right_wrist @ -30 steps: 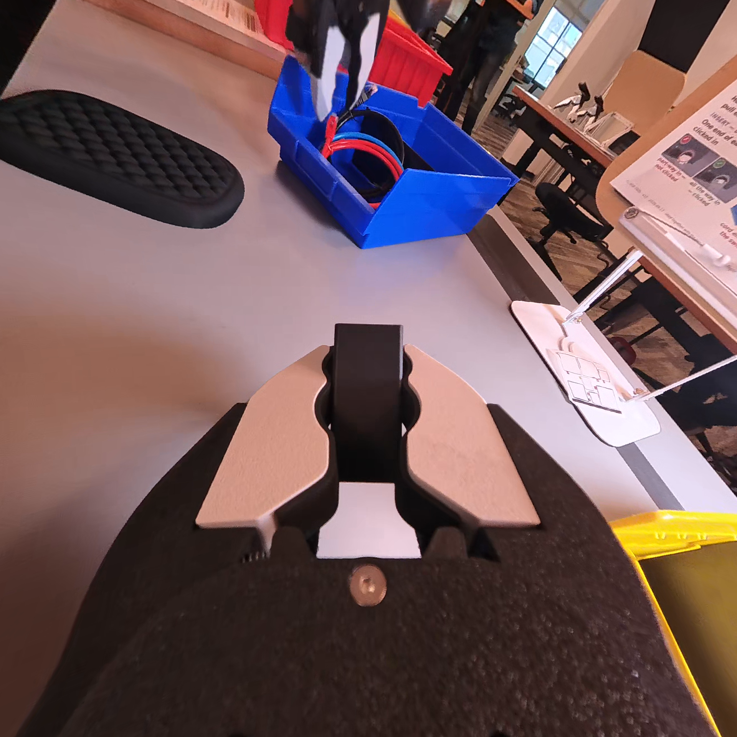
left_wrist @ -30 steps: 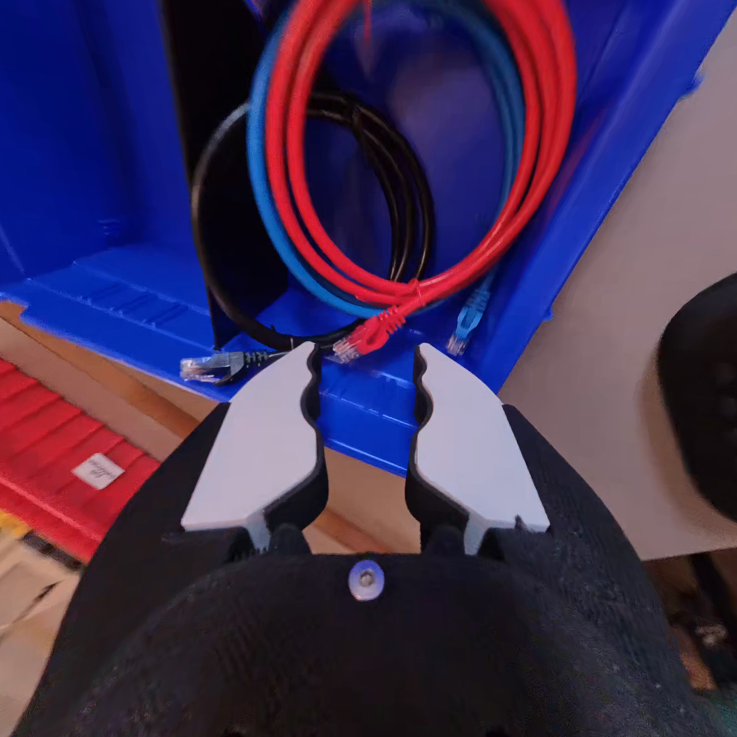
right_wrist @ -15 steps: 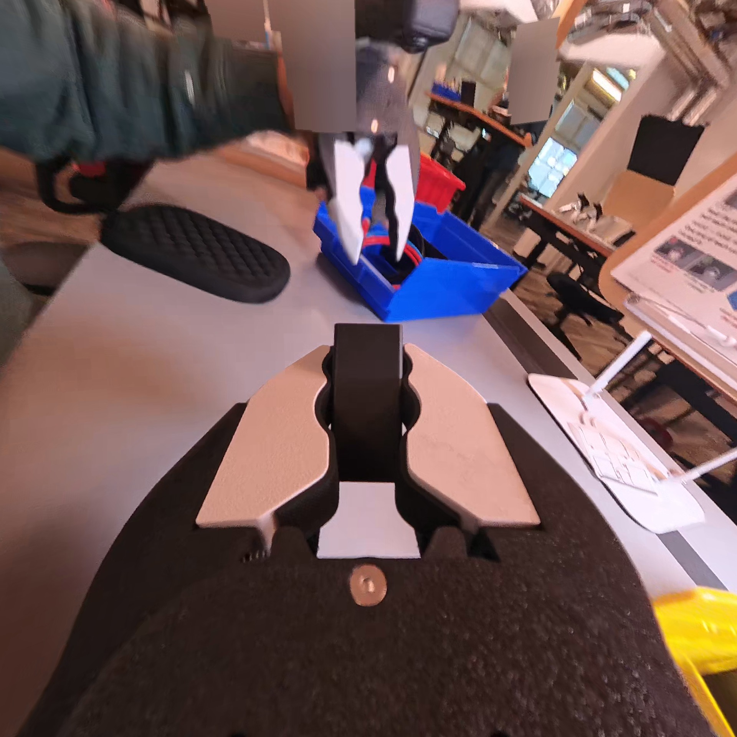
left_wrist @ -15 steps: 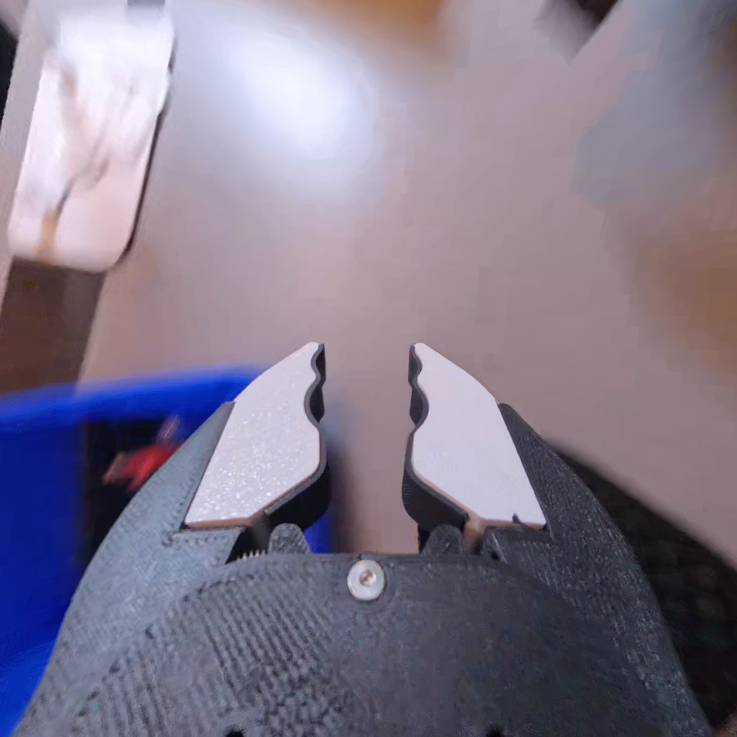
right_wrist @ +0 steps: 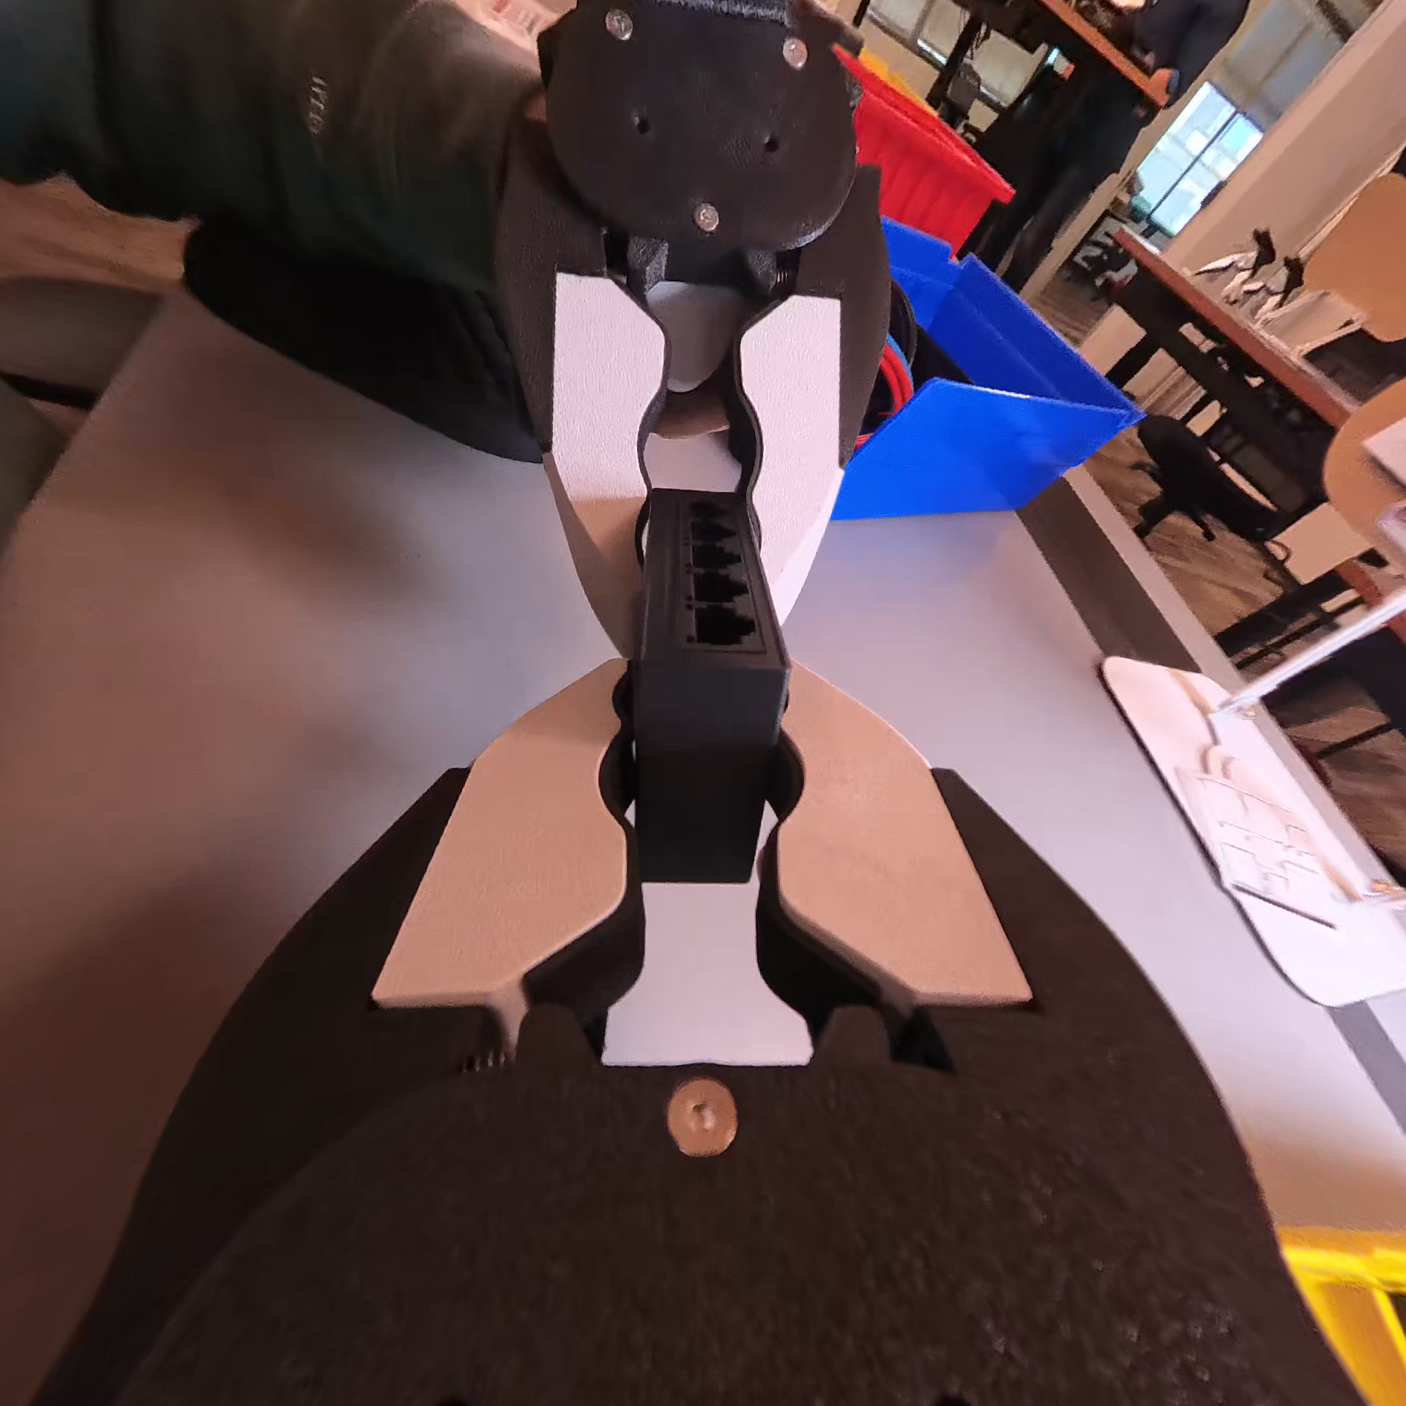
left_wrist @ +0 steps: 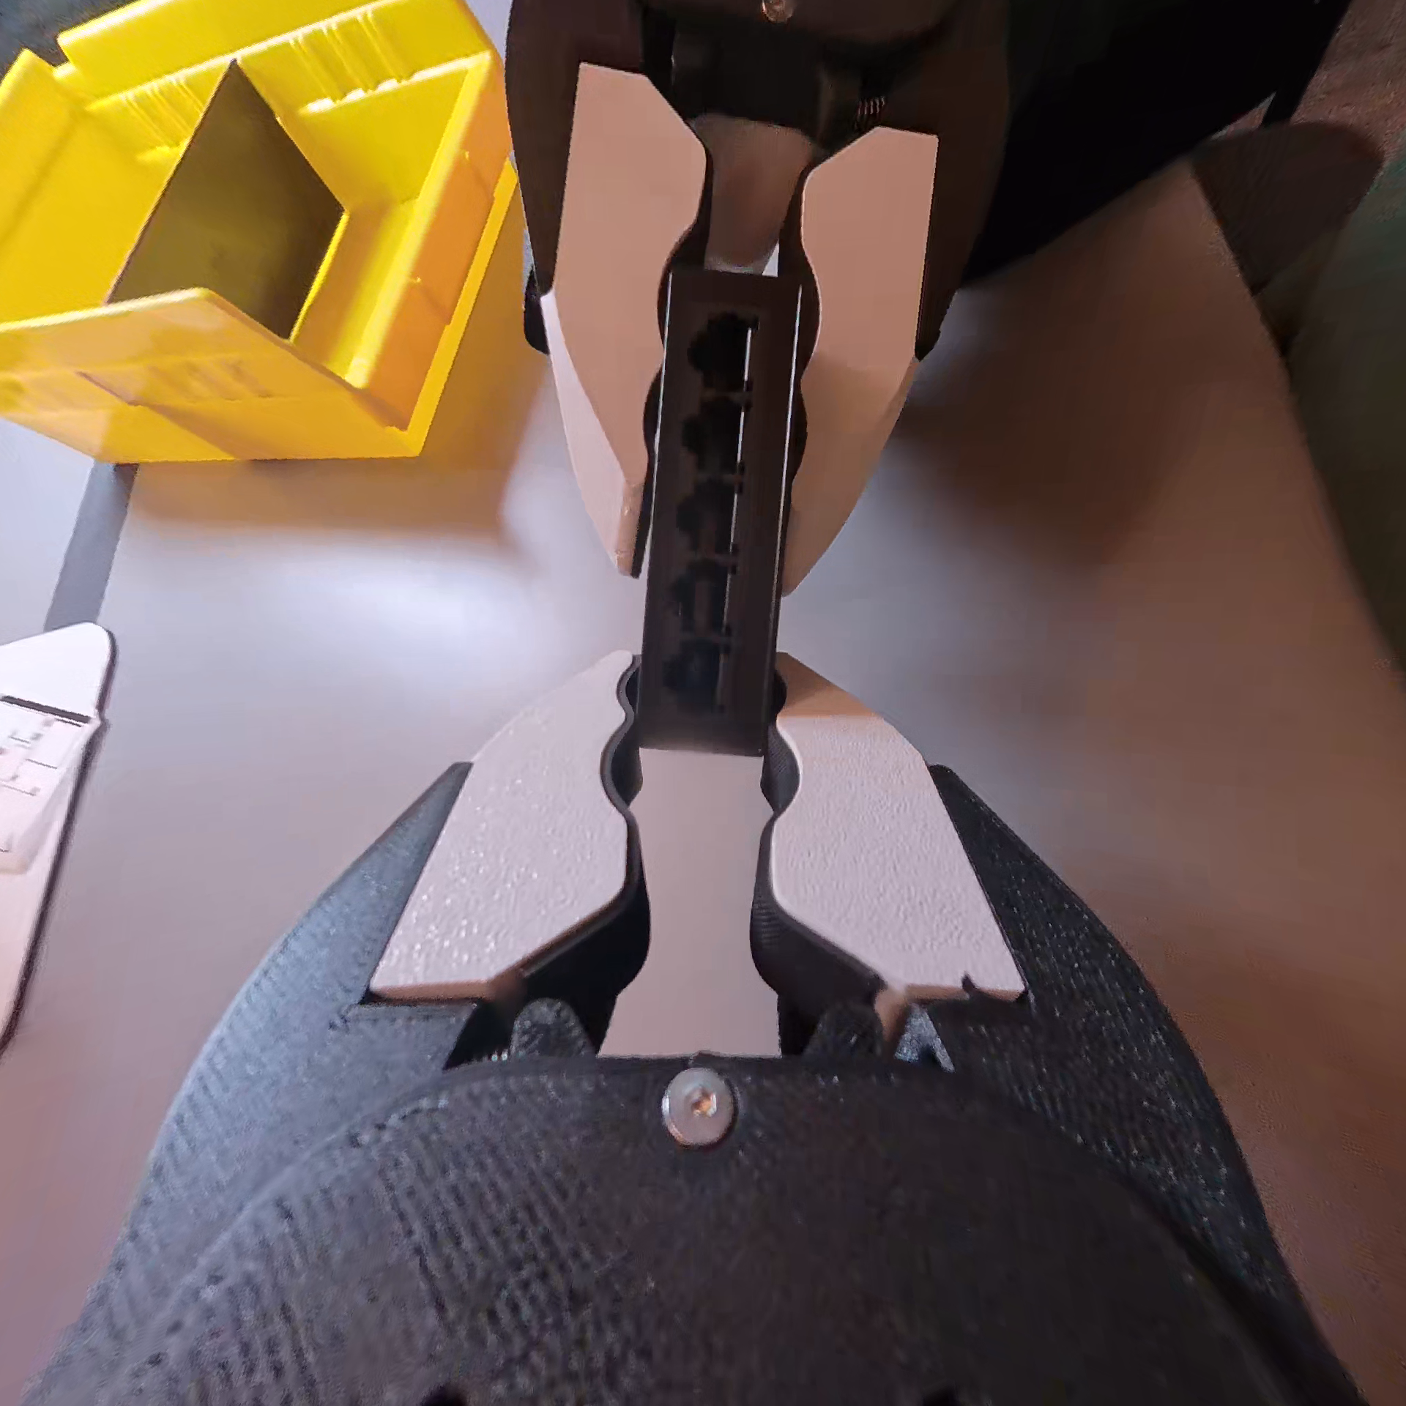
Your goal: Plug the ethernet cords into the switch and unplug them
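Note:
A black switch with a row of several empty ports is held in the air between my two grippers, above the grey table. My left gripper is shut on its near end. My right gripper comes from the opposite side and is shut on the other end. In the right wrist view the switch sits between my right gripper and the left gripper facing it. Red and blue ethernet cords lie coiled in a blue bin behind the left gripper, mostly hidden.
An empty yellow bin stands on the table beside the right gripper. A white placard stand lies near the table's right edge. A red bin is behind the blue one. A person's dark sleeve holds the left gripper. Left and right tips are no more than a few centimetres apart.
My left gripper left the blue bin with the cords, swung across the table to the switch, and closed on its free end. My right gripper has kept hold of the switch and tilted it up.

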Motion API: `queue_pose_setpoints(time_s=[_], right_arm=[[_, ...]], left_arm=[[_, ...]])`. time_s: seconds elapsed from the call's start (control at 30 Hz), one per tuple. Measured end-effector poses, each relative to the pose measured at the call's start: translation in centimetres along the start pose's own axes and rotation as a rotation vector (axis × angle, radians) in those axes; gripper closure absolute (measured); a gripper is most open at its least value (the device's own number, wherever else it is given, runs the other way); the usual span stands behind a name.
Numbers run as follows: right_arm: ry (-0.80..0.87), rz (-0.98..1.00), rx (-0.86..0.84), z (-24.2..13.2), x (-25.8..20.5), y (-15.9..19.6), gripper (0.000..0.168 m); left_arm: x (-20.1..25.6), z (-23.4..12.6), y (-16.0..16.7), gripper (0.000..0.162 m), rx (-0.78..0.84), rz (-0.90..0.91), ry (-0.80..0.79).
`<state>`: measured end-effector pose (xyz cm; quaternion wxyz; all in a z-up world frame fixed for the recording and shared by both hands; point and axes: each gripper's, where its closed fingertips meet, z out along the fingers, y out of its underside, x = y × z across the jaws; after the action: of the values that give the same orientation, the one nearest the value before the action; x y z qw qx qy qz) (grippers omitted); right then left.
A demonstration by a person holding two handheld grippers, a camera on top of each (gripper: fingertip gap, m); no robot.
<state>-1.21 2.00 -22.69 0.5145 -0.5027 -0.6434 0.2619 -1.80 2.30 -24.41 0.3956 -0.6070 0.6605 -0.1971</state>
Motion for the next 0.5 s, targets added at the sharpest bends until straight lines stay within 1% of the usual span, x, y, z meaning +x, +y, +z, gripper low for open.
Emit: queue_pose_setpoints(time_s=[0.03,0.17,0.5], right_arm=[[-0.012,0.02,-0.006,0.2,-0.1,0.0,0.138],[-0.004,-0.01,-0.051,1.0,-0.3,0.5,0.137],[-0.019,-0.002,-0.047,1.2,-0.9,0.5,0.139]], left_arm=[[0.1,0.0,0.2,0.134,0.007,-0.024,0.01],[0.3,0.0,0.7,0.134,0.002,-0.037,0.006],[0.8,0.3,0.3,0.134,0.014,-0.027,0.0]])
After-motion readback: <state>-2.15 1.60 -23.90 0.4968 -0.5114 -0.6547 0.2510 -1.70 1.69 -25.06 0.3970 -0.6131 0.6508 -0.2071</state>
